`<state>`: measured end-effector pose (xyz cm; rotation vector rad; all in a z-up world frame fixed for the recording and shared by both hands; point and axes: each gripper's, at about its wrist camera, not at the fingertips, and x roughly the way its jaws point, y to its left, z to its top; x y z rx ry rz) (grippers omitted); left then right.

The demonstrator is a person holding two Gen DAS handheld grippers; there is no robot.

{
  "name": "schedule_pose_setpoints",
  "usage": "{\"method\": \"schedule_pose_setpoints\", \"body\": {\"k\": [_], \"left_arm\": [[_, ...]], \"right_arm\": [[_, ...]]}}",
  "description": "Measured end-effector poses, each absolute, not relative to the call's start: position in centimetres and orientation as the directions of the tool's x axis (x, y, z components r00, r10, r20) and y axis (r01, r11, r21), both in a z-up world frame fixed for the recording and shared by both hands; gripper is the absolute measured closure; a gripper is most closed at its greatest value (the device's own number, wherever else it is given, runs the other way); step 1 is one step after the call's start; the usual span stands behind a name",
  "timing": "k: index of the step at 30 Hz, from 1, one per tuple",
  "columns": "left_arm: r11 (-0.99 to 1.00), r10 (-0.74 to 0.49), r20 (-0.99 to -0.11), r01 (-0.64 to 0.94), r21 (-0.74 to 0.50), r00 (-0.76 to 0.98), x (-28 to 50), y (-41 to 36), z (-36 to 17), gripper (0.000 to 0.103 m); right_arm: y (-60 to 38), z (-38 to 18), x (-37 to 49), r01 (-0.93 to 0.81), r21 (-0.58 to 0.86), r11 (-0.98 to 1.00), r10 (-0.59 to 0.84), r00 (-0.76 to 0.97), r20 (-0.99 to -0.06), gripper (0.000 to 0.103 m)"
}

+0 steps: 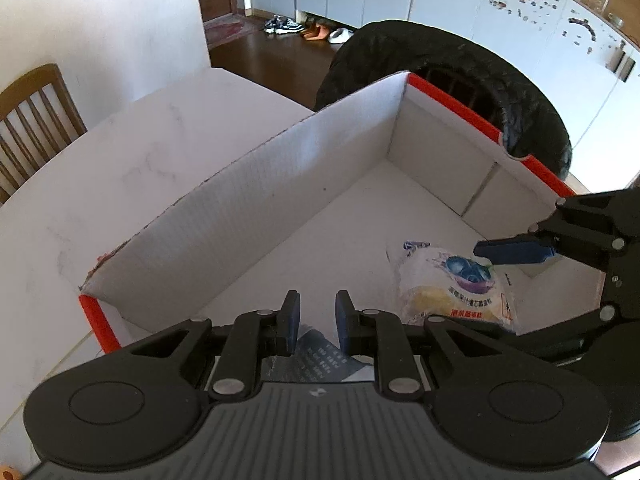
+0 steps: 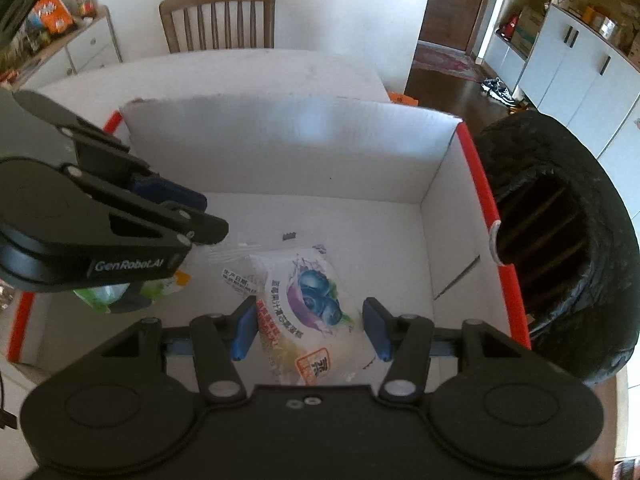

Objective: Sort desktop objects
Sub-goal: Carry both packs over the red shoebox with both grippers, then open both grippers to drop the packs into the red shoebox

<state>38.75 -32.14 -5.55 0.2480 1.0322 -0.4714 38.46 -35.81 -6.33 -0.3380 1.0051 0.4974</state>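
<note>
The white counter (image 1: pixel 140 168) carries an open white cardboard box (image 2: pixel 280 152) with red edges; a black-lined bin (image 2: pixel 560 240) stands just beside its right wall.

Inside the box, the blueberry snack packet (image 2: pixel 316 312) lies flat on the floor. A second packet with green print (image 2: pixel 108 294) lies to its left, partly hidden under the left claw (image 2: pixel 196 216).

The right claw (image 2: pixel 310 328) is open, its blue pads on either side of the blueberry packet, apparently without contact. The left claw (image 1: pixel 316 320) is also open with a narrow gap, holding nothing; a dark printed wrapper (image 1: pixel 320 356) shows below it.

Handling assessment: the blueberry packet appears light, soft and air-filled, with a glossy film that is likely slippery. Recommended grip: across the narrow width at mid-body, with moderate closing force, or on a sealed end seam. Excess force may crush the contents.
</note>
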Motion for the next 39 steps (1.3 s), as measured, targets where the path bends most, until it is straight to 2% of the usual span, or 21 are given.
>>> {"method": "schedule_pose_setpoints", "body": {"k": [16,22,27,39], "left_arm": [[0.896,-0.222,-0.906,0.443,-0.044,0.359,39.3,-31.3,-7.0,0.085],[0.898,-0.244,-0.896,0.434,-0.064,0.372,38.9,-31.0,-6.2,0.085],[0.896,-0.273,-0.879,0.437,-0.084,0.391,37.6,-30.4,-4.8,0.085],[0.89,-0.322,-0.842,0.443,-0.112,0.433,34.4,-29.9,-2.2,0.085]], "right_arm": [[-35.5,-9.2,38.6,-0.562,-0.064,0.825,0.189,0.38,-0.905,0.047],[-35.5,-9.0,38.8,-0.572,-0.069,0.818,0.188,0.379,-0.906,0.041],[-36.2,-7.9,38.1,-0.585,-0.053,0.809,0.228,0.396,-0.889,0.031],[-38.0,-3.1,35.1,-0.583,0.005,0.812,0.321,0.44,-0.839,0.03]]}}
